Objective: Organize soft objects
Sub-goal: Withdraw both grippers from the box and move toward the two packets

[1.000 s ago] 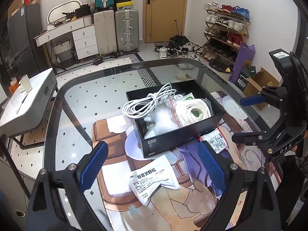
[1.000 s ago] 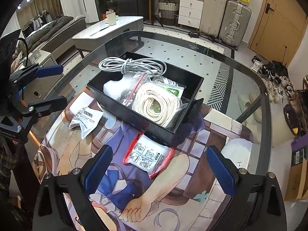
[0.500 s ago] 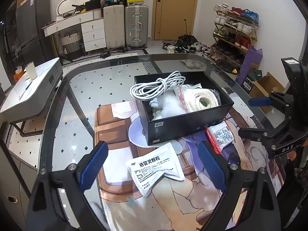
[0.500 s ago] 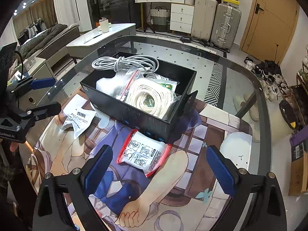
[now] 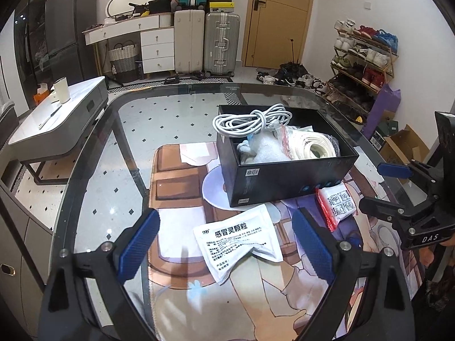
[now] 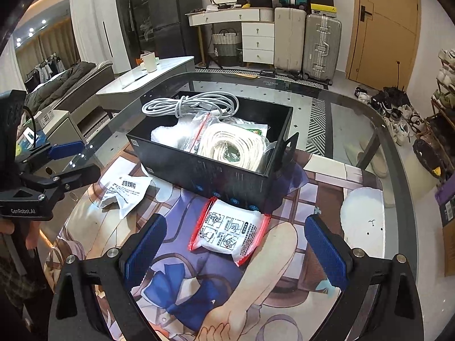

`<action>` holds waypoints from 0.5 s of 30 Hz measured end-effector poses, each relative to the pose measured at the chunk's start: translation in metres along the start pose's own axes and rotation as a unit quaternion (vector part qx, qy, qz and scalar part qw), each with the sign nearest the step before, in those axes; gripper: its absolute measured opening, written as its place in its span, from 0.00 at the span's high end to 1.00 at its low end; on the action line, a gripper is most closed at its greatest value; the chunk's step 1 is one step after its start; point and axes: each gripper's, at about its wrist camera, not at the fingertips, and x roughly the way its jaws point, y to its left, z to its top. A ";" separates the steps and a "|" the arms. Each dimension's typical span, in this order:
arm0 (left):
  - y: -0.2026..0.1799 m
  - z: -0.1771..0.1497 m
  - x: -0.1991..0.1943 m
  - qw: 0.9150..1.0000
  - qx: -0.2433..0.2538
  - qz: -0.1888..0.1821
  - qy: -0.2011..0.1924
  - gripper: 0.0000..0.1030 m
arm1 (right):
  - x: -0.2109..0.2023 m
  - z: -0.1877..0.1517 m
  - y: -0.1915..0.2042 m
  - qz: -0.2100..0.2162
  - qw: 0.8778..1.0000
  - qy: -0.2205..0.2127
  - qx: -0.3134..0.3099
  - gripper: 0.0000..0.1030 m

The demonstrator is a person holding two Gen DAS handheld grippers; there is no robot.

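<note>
Beside the black box (image 6: pixel 227 176) — red-edged packet (image 6: pixel 230 231), fully visible only between right tool's (image 6: pixel 236 253) spread fingers.

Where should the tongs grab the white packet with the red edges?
Probably from straight above, pinching the puffy middle of the red-edged packet across its narrow width. It lies flat on the mat, one end against the black box, and the open right tongs already straddle it.

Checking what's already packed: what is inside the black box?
The black box holds a coiled white cable, a bagged roll of cream cord, a white padded bundle and a green-printed packet. Anything underneath them is covered.
</note>
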 end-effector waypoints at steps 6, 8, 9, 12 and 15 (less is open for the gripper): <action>-0.005 -0.005 0.002 1.000 0.011 0.007 0.004 0.08 | 0.003 -0.005 -0.003 -0.006 1.000 0.003 0.018 0.04; -0.005 -0.005 0.001 1.000 0.008 0.007 0.004 0.08 | 0.004 -0.006 -0.005 -0.006 1.000 0.005 0.022 0.04; -0.005 -0.006 0.001 1.000 0.008 0.006 0.004 0.08 | 0.005 -0.007 -0.005 -0.007 1.000 0.006 0.023 0.04; -0.006 -0.008 0.001 1.000 0.009 0.007 0.005 0.08 | 0.004 -0.009 -0.003 -0.008 1.000 0.006 0.016 0.04; -0.006 -0.008 0.002 1.000 0.003 0.009 0.004 0.08 | 0.007 -0.011 0.000 -0.006 1.000 0.010 0.014 0.04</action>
